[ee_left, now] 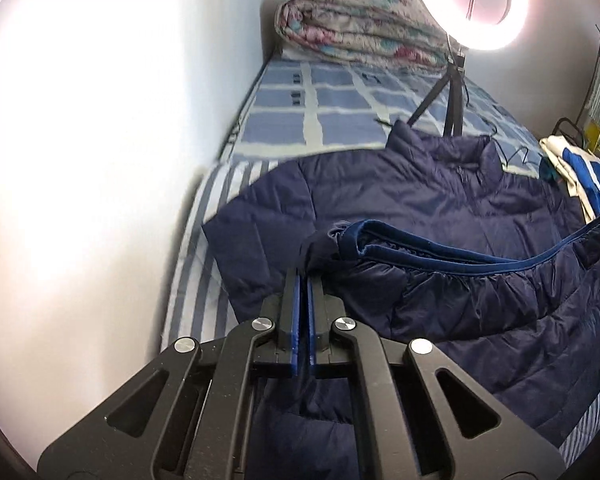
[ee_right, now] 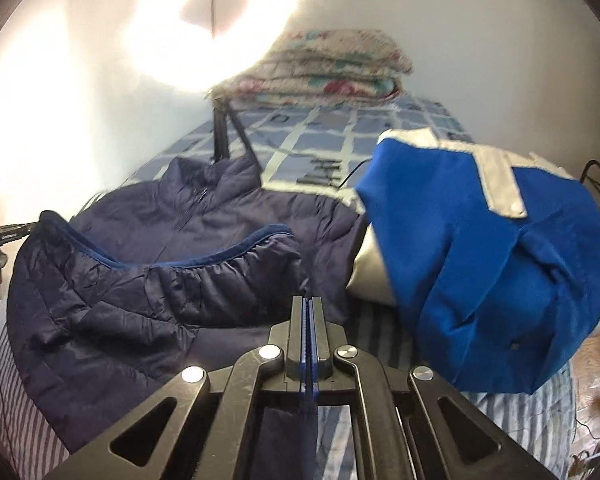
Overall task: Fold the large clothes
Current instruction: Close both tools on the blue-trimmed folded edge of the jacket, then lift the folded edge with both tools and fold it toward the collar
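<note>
A navy quilted puffer jacket (ee_left: 440, 200) lies spread on the bed, collar toward the far end. Its bottom hem (ee_left: 460, 256), edged in brighter blue, is raised off the bed and sags between the two grippers. My left gripper (ee_left: 303, 276) is shut on the hem's left corner. In the right wrist view the jacket (ee_right: 188, 216) fills the left half, and my right gripper (ee_right: 307, 300) is shut on the hem's right corner, with navy cloth hanging below the jaws. The left gripper (ee_right: 34, 224) shows at the left edge, on the hem's other end.
A ring light (ee_left: 468, 4) on a black tripod (ee_left: 448, 96) stands on the checked bedsheet (ee_left: 340, 108) just beyond the collar. A folded floral blanket (ee_left: 356, 28) lies at the bed's far end. A blue and white garment (ee_right: 480, 248) is heaped on the right. A white wall (ee_left: 100, 160) borders the left.
</note>
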### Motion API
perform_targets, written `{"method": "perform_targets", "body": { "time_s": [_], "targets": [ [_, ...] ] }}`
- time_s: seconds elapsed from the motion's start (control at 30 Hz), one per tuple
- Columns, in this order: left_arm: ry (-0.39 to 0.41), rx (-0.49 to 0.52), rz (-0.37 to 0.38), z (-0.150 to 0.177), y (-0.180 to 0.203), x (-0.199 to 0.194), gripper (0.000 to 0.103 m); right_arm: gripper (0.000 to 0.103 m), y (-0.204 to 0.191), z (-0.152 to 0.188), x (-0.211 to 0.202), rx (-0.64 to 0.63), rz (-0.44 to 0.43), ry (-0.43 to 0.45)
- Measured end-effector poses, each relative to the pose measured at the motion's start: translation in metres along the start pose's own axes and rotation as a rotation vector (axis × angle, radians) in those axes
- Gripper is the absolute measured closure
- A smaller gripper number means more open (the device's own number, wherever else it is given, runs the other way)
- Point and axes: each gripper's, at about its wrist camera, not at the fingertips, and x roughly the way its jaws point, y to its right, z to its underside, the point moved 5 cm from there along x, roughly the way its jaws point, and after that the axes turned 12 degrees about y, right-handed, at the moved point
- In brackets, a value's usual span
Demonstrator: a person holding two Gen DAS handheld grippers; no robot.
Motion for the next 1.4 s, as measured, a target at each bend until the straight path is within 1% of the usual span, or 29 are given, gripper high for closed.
{"method": "perform_targets", "body": {
  "time_s": [0.03, 0.13, 0.2, 0.3, 0.43, 0.53, 0.67, 0.8, 0.9, 1.0, 1.13, 1.23, 1.27, 1.33, 1.37, 1.4],
  "targets": [
    [0.007, 0.004, -0.007, -0.004, 0.000, 0.000, 0.103, 0.103, 0.000, -0.002, 0.001, 0.000, 0.003, 0.003],
    [0.024, 0.021, -0.027, -0.019, 0.002, 0.005, 0.103, 0.103, -0.002, -0.011, 0.006, -0.031, 0.048, 0.013],
    [0.037, 0.032, -0.043, -0.029, 0.001, 0.010, 0.103, 0.103, -0.003, -0.022, 0.012, -0.063, 0.087, 0.028],
    [0.062, 0.038, -0.065, -0.049, 0.000, 0.023, 0.103, 0.103, -0.002, -0.040, 0.023, -0.080, 0.124, 0.055],
    [0.090, 0.044, -0.102, -0.077, 0.000, 0.051, 0.103, 0.103, 0.001, -0.065, 0.044, -0.111, 0.180, 0.087],
    [0.094, 0.039, -0.121, -0.087, 0.003, 0.075, 0.103, 0.103, 0.002, -0.081, 0.065, -0.131, 0.223, 0.101],
    [0.091, 0.027, -0.144, -0.096, 0.007, 0.106, 0.103, 0.103, 0.001, -0.091, 0.090, -0.179, 0.277, 0.098],
    [0.087, 0.043, -0.168, -0.098, 0.015, 0.132, 0.103, 0.103, 0.005, -0.096, 0.113, -0.206, 0.309, 0.083],
    [0.074, 0.050, -0.176, -0.096, 0.017, 0.151, 0.103, 0.103, 0.008, -0.092, 0.128, -0.238, 0.338, 0.057],
    [0.050, 0.061, -0.187, -0.088, 0.020, 0.172, 0.103, 0.103, 0.008, -0.084, 0.143, -0.272, 0.353, 0.025],
    [0.014, 0.070, -0.214, -0.070, 0.020, 0.197, 0.103, 0.103, 0.004, -0.065, 0.164, -0.352, 0.379, -0.023],
    [-0.002, 0.063, -0.217, -0.059, 0.017, 0.207, 0.102, 0.103, 0.004, -0.056, 0.175, -0.380, 0.388, -0.048],
    [-0.014, 0.054, -0.212, -0.057, 0.016, 0.209, 0.101, 0.103, 0.003, -0.053, 0.178, -0.390, 0.390, -0.055],
    [-0.014, 0.041, -0.217, -0.059, 0.014, 0.205, 0.089, 0.103, 0.002, -0.050, 0.181, -0.396, 0.391, -0.066],
    [-0.011, 0.033, -0.242, -0.062, 0.011, 0.200, 0.066, 0.103, 0.002, -0.049, 0.182, -0.388, 0.385, -0.078],
    [0.003, 0.026, -0.257, -0.065, 0.009, 0.194, 0.050, 0.100, 0.001, -0.049, 0.181, -0.380, 0.384, -0.077]
  ]
}}
